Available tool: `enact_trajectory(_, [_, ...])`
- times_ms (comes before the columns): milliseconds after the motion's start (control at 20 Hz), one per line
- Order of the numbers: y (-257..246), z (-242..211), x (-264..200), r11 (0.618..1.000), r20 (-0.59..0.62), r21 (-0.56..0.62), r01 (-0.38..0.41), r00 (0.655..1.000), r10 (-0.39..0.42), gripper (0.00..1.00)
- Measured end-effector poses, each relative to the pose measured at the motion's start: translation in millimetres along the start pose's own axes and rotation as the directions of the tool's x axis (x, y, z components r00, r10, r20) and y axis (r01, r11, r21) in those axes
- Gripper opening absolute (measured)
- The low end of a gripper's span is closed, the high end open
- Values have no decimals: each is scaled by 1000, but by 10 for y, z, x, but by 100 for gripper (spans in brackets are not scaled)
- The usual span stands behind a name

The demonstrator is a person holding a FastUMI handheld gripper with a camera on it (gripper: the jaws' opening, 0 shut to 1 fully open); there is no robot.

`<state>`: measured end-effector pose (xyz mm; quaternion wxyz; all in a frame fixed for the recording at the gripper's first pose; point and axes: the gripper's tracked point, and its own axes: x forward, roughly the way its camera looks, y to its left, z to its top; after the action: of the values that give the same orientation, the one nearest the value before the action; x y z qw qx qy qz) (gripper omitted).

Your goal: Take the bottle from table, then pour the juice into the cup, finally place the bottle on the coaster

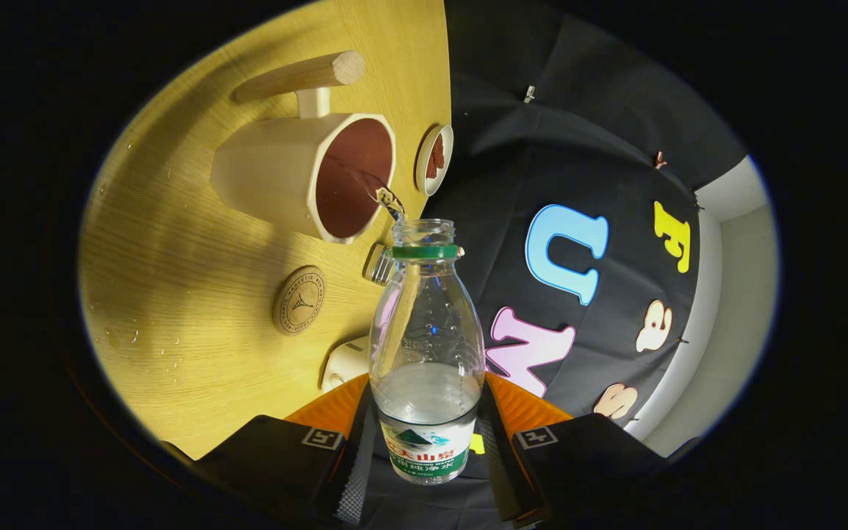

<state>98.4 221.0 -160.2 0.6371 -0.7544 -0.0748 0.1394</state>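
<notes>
Both fingers point(299, 471) pinch the bottle point(426, 346) low on its label, tipped so 1 thin stream runs into the cup point(306, 177). Thin plastic, probably slippery and light; squeeze gently. Beside it, the coaster point(299, 299) waits on the table point(174, 243).

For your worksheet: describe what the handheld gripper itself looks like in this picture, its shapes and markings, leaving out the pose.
The gripper has two broad, blocky fingers. Each carries a small square black-and-white marker tag on top. Behind them sits an orange ribbed body part.
</notes>
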Motion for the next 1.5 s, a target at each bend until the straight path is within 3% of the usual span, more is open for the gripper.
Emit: enact_trajectory(1500, [-118,0,-19,978,75,-201,52,996,-37,69])
